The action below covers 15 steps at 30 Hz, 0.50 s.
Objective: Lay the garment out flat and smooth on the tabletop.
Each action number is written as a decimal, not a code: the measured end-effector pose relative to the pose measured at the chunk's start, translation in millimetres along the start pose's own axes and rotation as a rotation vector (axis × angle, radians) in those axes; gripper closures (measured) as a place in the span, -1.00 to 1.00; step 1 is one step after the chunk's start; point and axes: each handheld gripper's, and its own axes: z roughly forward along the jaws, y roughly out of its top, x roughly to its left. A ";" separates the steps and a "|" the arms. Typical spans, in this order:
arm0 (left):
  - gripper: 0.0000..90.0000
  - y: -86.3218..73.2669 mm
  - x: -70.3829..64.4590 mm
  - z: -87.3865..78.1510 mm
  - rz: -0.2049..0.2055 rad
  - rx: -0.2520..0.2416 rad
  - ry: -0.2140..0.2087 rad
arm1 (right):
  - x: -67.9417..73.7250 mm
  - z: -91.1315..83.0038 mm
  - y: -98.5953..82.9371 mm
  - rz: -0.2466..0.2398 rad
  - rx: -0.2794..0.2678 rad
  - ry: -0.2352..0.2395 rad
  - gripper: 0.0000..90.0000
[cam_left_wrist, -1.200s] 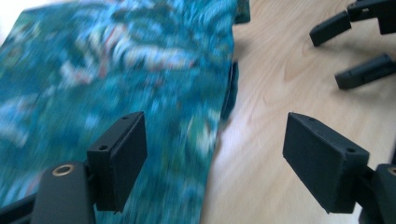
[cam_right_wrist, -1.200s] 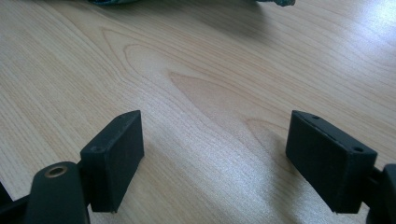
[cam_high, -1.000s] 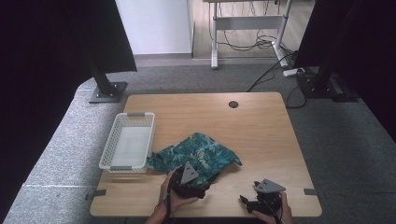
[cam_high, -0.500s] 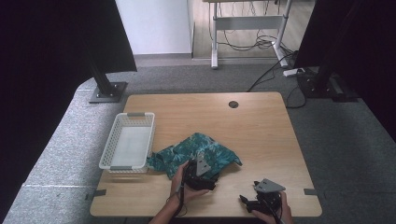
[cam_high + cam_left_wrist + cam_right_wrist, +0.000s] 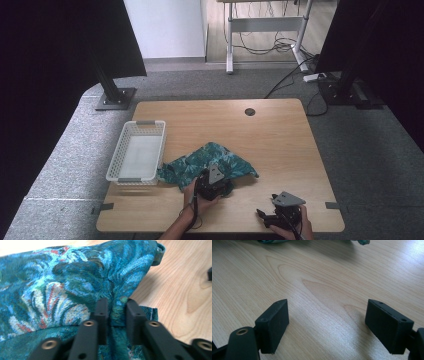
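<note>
White basket (image 5: 136, 156) sits touching the teal cloth (image 5: 210, 161).

A teal cloth (image 5: 207, 164) patterned with blue, white and red fronds is seen crumpled left of centre in the high view. It is spread loosely on the worktop (image 5: 270, 135), and a raised fold near its lower edge is pinched.

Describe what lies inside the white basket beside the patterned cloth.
In the high view the white basket shows a pale bare floor, with nothing lying in it. The teal cloth touches its right wall; the left tongs pinch a fold of it. The basket's near wall hides a thin strip inside.
</note>
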 end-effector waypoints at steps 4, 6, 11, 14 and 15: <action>0.79 -3.9 9.2 -3.2 -0.054 0.001 -0.074 | 0.1 0.0 0.0 0.001 0.000 -0.001 -0.58; 0.90 -6.0 15.4 -6.4 -0.094 -0.013 -0.127 | 0.1 0.0 0.0 0.001 0.000 -0.001 -0.58; 0.93 -5.3 22.2 -18.0 -0.142 -0.048 -0.184 | 0.0 0.1 0.0 0.001 0.000 -0.001 -0.58; 0.93 -1.6 24.5 -29.0 -0.155 -0.076 -0.208 | 0.1 0.1 0.2 0.003 0.001 -0.003 -0.58; 0.93 -1.6 24.5 -29.0 -0.155 -0.076 -0.208 | 0.1 0.1 0.2 0.003 0.001 -0.003 -0.58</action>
